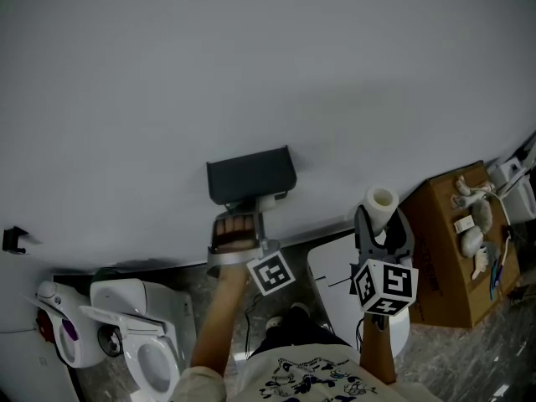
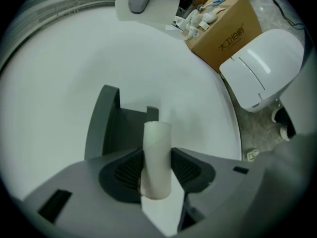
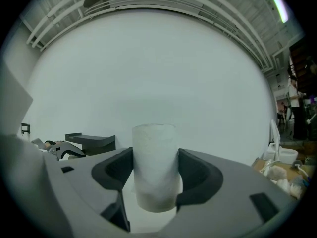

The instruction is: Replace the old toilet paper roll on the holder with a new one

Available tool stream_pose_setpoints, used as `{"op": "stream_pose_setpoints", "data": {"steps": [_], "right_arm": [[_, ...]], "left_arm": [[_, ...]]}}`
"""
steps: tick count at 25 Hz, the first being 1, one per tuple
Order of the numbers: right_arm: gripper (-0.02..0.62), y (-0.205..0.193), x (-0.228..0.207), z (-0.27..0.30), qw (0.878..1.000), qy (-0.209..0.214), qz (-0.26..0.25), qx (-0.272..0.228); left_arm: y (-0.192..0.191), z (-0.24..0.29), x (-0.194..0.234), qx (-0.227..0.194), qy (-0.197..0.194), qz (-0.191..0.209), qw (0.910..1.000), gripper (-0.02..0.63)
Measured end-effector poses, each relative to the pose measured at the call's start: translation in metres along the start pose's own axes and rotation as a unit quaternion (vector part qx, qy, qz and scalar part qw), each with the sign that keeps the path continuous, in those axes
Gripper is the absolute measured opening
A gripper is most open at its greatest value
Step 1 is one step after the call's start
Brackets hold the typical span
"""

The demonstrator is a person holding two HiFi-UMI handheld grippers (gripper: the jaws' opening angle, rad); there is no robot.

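The old cardboard tube (image 2: pixel 157 133) is clamped between the fingers (image 2: pixel 126 170) of the left gripper (image 2: pixel 157 157), both pads being pressed against its sides. It is held just below the dark grey holder (image 1: pixel 251 174), which is mounted on the pale wall (image 1: pixel 251 57). The left gripper (image 1: pixel 236 237) is reached up to the holder on a bare forearm (image 1: pixel 219 308), its marker cube (image 1: pixel 270 273) turned toward the camera.

The new toilet paper roll (image 3: pixel 154 143) is gripped upright by the right gripper (image 3: pixel 154 167), with the fingers closed on its flanks. This gripper (image 1: pixel 383 229) is held level, well to the right of the holder and short of the wall.

In the head view the tube (image 1: pixel 234 227) is seen as a brown patch under the holder's lid, and a toilet (image 1: pixel 138 342) is shown at the lower left. The holder's side wall (image 2: pixel 106 128) is revealed only by the left gripper view. A cardboard box (image 2: pixel 223 31) piled with small items appears there too. In the right gripper view the holder (image 3: pixel 91 143) is seen side-on, far left.
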State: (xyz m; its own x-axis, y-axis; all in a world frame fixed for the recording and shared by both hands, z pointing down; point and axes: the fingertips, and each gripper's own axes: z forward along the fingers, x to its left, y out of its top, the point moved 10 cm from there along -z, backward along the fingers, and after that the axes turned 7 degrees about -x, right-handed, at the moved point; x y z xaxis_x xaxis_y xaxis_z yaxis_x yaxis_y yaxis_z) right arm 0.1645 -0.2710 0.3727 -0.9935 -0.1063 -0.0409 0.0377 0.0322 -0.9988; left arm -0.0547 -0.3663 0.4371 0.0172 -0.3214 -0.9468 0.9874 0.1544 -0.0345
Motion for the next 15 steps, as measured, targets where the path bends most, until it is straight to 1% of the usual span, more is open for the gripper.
{"op": "stream_pose_setpoints", "data": {"steps": [3,5,7,11,15], "right_arm": [[0.293,-0.003,-0.003,0.001,1.0,0.0,0.004,0.002],[0.293,-0.003,-0.004,0.001,1.0,0.0,0.004,0.003],[0.293,-0.003,-0.006,-0.001,1.0,-0.003,0.005,0.004],[0.293,-0.004,-0.016,-0.004,1.0,-0.011,0.006,0.004],[0.293,-0.004,-0.034,-0.012,0.999,-0.032,0.007,0.004]], "left_arm": [[0.002,0.0,0.0,-0.006,-0.002,-0.009,0.9999,0.181],[0.006,0.0,0.001,-0.017,-0.004,-0.021,0.9996,0.181],[0.014,-0.001,0.003,-0.028,-0.002,-0.022,0.9994,0.181],[0.042,0.004,0.006,-0.058,-0.001,-0.019,0.9981,0.181],[0.073,0.007,0.005,-0.089,-0.003,-0.009,0.996,0.181]]}}
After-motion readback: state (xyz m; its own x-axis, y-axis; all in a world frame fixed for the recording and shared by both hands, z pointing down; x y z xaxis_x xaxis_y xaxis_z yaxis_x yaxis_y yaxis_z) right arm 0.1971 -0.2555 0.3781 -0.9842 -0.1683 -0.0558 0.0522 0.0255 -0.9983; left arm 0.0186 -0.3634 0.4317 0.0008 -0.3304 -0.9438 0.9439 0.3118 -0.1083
